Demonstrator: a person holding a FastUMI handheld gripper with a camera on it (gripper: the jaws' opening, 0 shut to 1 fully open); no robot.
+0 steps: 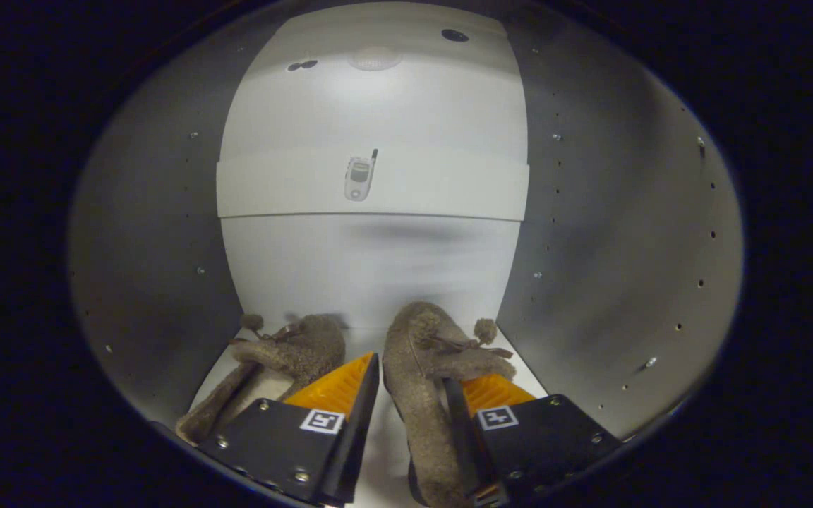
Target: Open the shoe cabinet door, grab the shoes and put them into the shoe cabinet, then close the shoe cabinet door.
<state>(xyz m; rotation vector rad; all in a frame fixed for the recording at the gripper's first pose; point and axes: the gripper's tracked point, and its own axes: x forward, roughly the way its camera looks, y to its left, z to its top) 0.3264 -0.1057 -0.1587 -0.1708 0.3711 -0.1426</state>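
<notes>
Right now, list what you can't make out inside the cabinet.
- Right shoe: its heel end is cut off behind the right finger.
- Left shoe: its near part is hidden by the left finger.
- Gripper: open; the right finger's contact with the right shoe is unclear.
- Cabinet: its door is out of view.

Inside the shoe cabinet (pixel 166 233) now, white back panel (pixel 371 268) at twelve o'clock. Two fuzzy brown slippers on the floor: left slipper (pixel 272 363) at eleven off the fingers, right slipper (pixel 417 381) lying between them, hard against the right finger (pixel 491 395). The gripper (pixel 413 384) stands open, left finger (pixel 339 391) apart from the slipper's side
</notes>
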